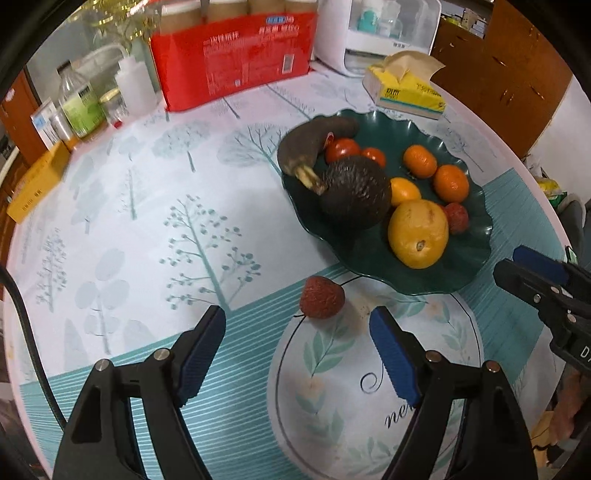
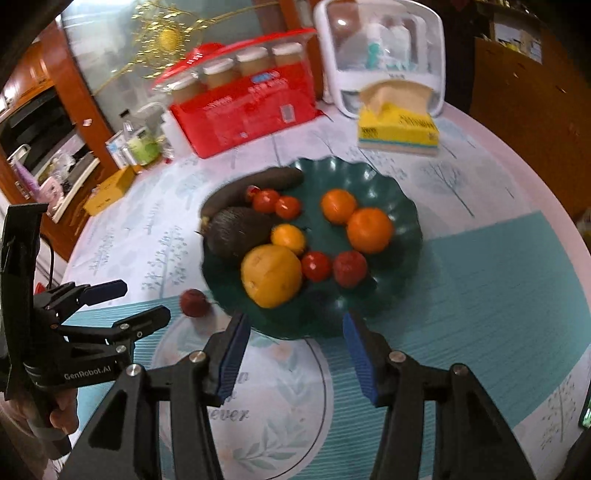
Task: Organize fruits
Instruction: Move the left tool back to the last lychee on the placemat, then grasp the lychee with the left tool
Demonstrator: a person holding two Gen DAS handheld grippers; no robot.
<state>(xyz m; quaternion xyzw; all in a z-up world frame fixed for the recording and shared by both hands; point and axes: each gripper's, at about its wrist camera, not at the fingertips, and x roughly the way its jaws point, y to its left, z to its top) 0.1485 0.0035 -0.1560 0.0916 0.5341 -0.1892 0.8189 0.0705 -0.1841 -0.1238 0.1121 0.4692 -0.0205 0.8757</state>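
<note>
A dark green wavy plate (image 1: pixel 469 258) (image 2: pixel 402 206) holds a blackened banana (image 1: pixel 314 134) (image 2: pixel 255 182), a dark avocado (image 1: pixel 354 192) (image 2: pixel 236 230), a yellow lemon (image 1: pixel 417 232) (image 2: pixel 271 275), oranges (image 1: pixel 450 182) (image 2: pixel 369 229), small tomatoes (image 1: pixel 341 147) (image 2: pixel 288 206) and a lychee (image 1: pixel 456 218) (image 2: pixel 349 267). One red lychee (image 1: pixel 321 297) (image 2: pixel 194 302) lies on the tablecloth beside the plate. My left gripper (image 1: pixel 297 328) (image 2: pixel 136 301) is open, just short of this lychee. My right gripper (image 2: pixel 293 332) (image 1: pixel 517 264) is open and empty at the plate's near rim.
A red package of jars (image 1: pixel 236 59) (image 2: pixel 243 107), a yellow tissue box (image 1: pixel 406 92) (image 2: pixel 399 127), a white appliance (image 1: pixel 380 29) (image 2: pixel 380 48), bottles (image 1: pixel 81 103) and a yellow carton (image 1: pixel 37 184) (image 2: pixel 109 190) stand along the table's far side.
</note>
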